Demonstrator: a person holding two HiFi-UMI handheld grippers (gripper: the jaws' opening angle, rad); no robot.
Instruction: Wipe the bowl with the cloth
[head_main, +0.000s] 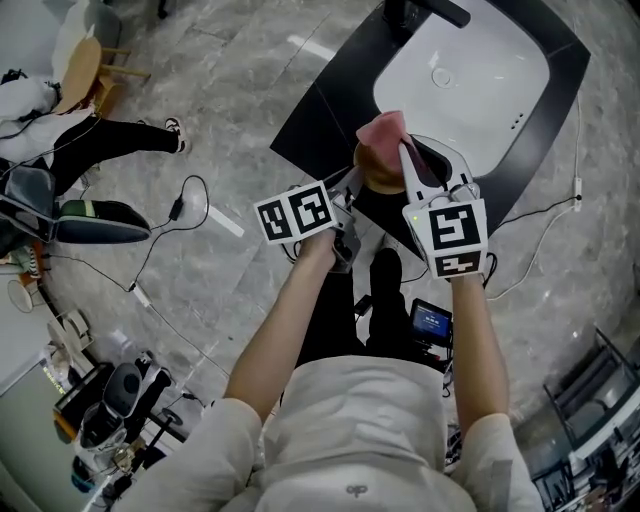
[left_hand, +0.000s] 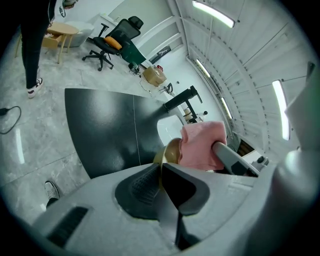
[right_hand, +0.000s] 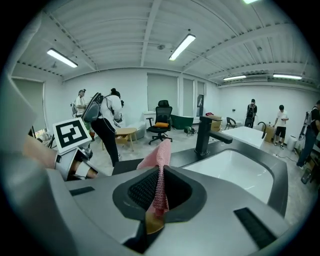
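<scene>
Your left claw (left_hand: 161, 170) is clenched on the rim of the round gold-brown bowl (left_hand: 171, 151), just short of the white sink (head_main: 470, 70); right claw (right_hand: 160, 175) pinches the pink knit cloth (right_hand: 157, 152). Scrub hard and that thin rim hold may slip, dropping the bowl. Round bowl, no long axis; cloth hides its mouth.

bright ceiling strip lights (right_hand: 182, 46); fisheye edges, dark corners.

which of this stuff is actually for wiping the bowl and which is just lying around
For the job:
bowl, gripped at its rim by the left tool
pink cloth, clamped in the right tool

Just lying about:
sink
tap
office chair
wooden table
</scene>
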